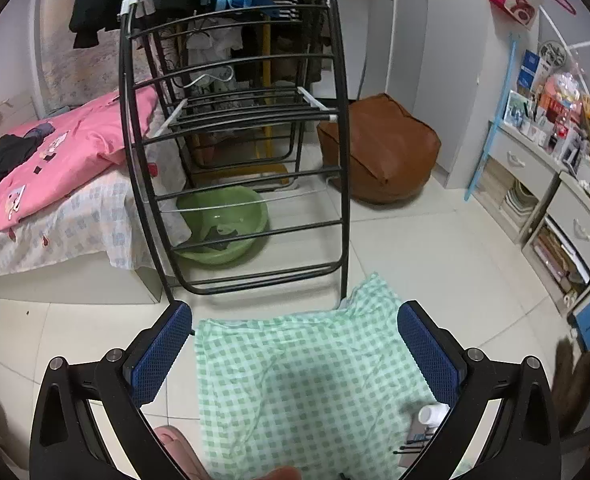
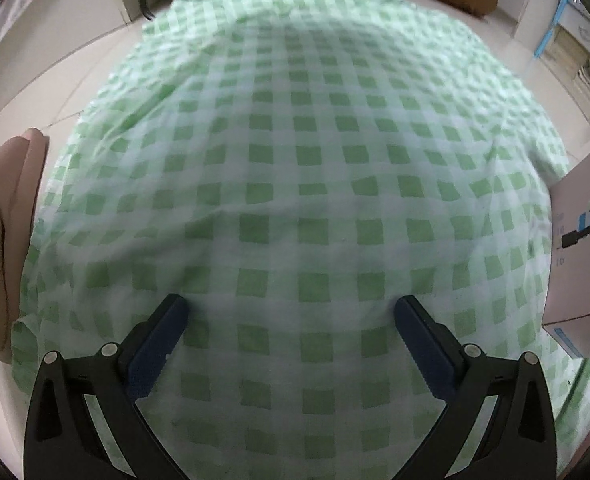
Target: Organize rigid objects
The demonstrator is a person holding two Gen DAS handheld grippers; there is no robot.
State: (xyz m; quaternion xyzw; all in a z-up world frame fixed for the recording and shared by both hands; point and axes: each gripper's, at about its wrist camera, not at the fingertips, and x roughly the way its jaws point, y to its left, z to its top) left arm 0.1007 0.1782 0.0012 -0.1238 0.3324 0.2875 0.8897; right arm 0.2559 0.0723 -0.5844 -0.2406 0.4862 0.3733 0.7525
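Hovering over the green checked cloth (image 2: 295, 184), the right gripper (image 2: 291, 312) is held with jaws apart and empty; the left gripper (image 1: 295, 320) likewise. The white-capped bottle (image 1: 429, 418) and carton (image 2: 583, 248) at the cloth's right edge should be approached squarely.

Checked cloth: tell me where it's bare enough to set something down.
The checked cloth is bare across its middle and far end toward the drying rack. Its right edge is crowded by a white bottle and a pale box; a pink slipper borders the left.

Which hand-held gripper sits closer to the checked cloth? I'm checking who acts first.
The right hand-held gripper: its open fingers sit low over the green checked cloth, which fills its view. The left hand-held gripper is held higher, showing floor and the drying rack.
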